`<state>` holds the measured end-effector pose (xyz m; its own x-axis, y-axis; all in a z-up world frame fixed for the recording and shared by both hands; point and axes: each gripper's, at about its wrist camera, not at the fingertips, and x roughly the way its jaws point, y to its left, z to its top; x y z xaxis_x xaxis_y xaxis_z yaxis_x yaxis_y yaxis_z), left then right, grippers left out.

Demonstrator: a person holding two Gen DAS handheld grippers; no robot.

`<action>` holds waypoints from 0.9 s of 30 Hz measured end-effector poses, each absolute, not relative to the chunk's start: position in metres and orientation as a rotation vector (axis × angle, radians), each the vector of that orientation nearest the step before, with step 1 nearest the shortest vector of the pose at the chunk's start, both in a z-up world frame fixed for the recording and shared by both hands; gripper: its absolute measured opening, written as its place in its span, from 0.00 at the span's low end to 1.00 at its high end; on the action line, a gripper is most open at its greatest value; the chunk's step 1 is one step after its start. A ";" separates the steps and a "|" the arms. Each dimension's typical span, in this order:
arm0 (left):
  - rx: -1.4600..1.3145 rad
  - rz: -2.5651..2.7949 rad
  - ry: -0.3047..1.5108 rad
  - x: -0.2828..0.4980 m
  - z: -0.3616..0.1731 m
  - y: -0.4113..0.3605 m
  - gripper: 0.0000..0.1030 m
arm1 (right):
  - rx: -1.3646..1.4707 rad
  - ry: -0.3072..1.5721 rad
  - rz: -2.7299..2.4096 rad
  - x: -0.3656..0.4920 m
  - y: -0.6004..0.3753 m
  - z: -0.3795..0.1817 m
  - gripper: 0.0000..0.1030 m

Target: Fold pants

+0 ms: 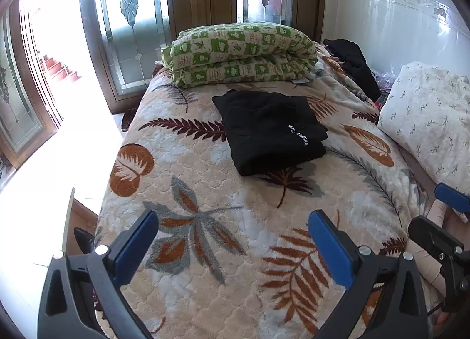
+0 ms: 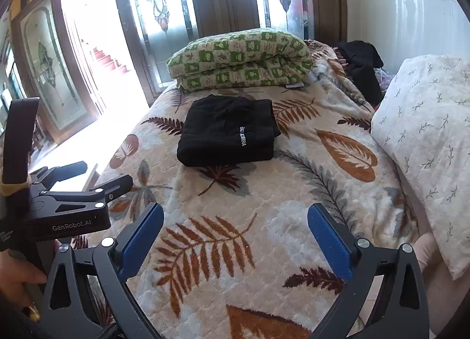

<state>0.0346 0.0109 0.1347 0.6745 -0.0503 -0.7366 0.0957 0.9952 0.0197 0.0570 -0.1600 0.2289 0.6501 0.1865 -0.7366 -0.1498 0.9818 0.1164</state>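
- Black folded fabric pants (image 1: 268, 130), white lettering on top: laid as a compact rectangle mid-bed on the cream leaf-patterned quilted bedspread (image 1: 205, 180), all edges clear of neighbours.
- Green-checked folded quilt (image 1: 241, 53): set just behind the pants.
- White sprigged pillow (image 2: 426, 139): placed along the right edge.
- Left gripper (image 1: 233, 239): jaws spread wide, nothing held, open bedspread beneath.
- Right gripper (image 2: 235, 233): jaws spread wide, nothing held.
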 end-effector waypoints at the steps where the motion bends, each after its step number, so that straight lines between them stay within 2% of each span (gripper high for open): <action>1: 0.062 -0.078 0.821 0.033 0.136 0.011 1.00 | 0.040 0.834 0.186 0.054 -0.159 0.231 0.97; 16: 0.144 -0.011 0.746 0.021 0.157 -0.005 1.00 | 0.043 0.802 0.173 0.048 -0.162 0.243 0.97; 27: 0.029 -0.026 0.752 0.020 0.164 0.009 1.00 | 0.037 0.790 0.179 0.048 -0.161 0.248 0.97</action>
